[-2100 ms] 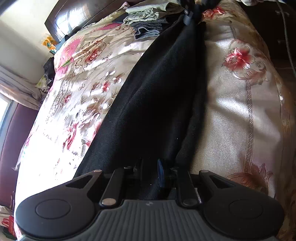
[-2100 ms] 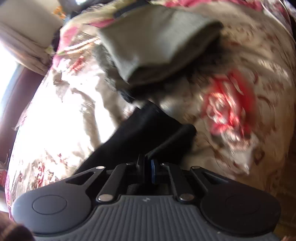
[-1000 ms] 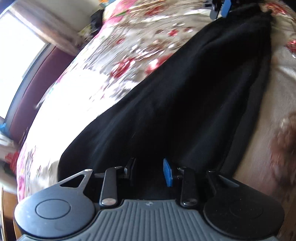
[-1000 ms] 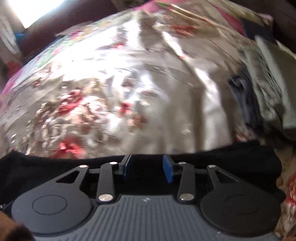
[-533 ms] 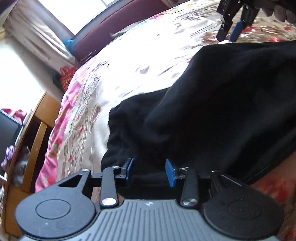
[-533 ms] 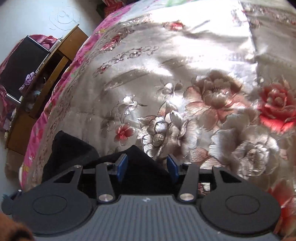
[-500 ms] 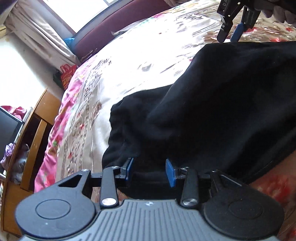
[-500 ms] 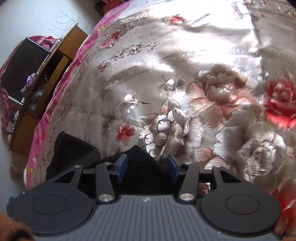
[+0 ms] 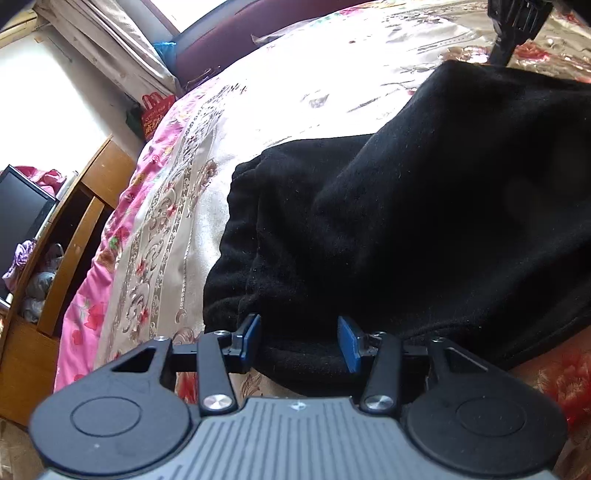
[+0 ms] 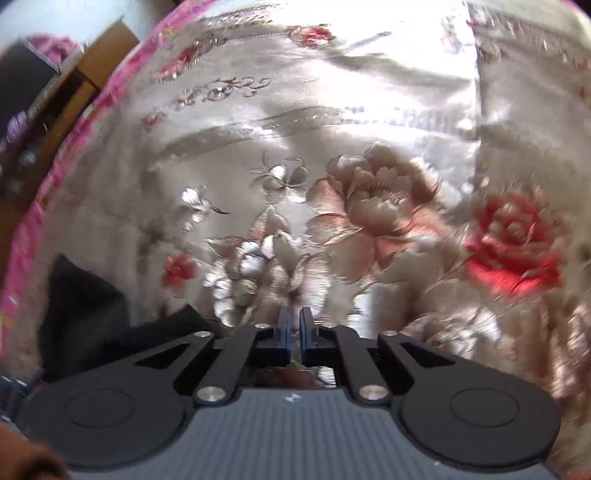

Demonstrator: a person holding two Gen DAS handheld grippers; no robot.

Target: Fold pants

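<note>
Lying right under the left tool (image 9: 298, 341), the black pants (image 9: 424, 221) fill the space between its blue pads (image 9: 349, 343) and spread ahead and to the right across the floral bedspread (image 9: 295, 85). The left tool's jaws stand spread and have just been opening; a thick fold of the pants sits between them, though the pads do not appear to press it. Beyond its tips the cloth bunches into a rounded hem, and farther ahead and to the right the right tool (image 9: 511, 26) rests at the far edge of the pants. To the left, past the bed's pink border, stands a wooden cabinet (image 9: 62, 236).

Seen from the right wrist, the right tool (image 10: 294, 330) has its jaws pressed nearly together, having just been closing, with only a slit between them and no cloth in it. A dark corner of the pants (image 10: 85, 314) lies just to its left; the flowered bedspread (image 10: 369, 184) stretches ahead.

Half a second ago the right tool stood spread over the pants' edge; now it is clear of the cloth. The left tool's gap is wider than before.
</note>
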